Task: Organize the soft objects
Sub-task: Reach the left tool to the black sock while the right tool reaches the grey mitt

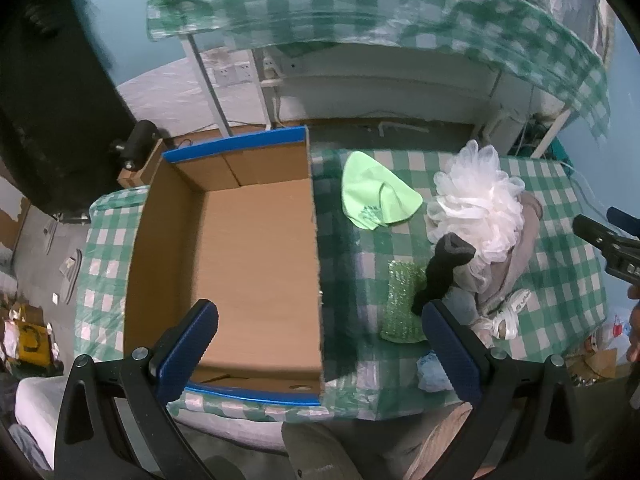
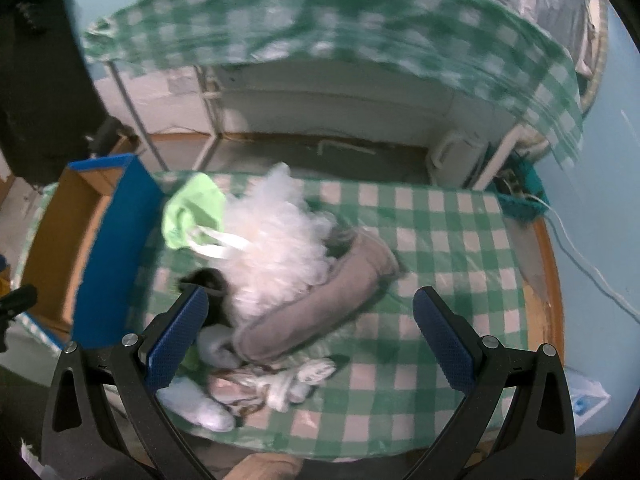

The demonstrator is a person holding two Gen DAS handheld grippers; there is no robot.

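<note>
Loofah [image 2: 276, 248] seemingly ahead of right gripper [image 2: 310, 330].

My left-wrist view: high, looking down over the cardboard box [image 1: 256, 256] | my right-wrist view: lower, nearer, facing the soft pile | shared: white bath pouf [image 1: 478, 208] [image 2: 276, 236], light green cloth [image 1: 376, 196] [image 2: 192, 210], checked tablecloth [image 1: 560, 216] [image 2: 440, 240]

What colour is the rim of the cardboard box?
Blue; the cardboard box rim shows best in the left wrist view.
</note>
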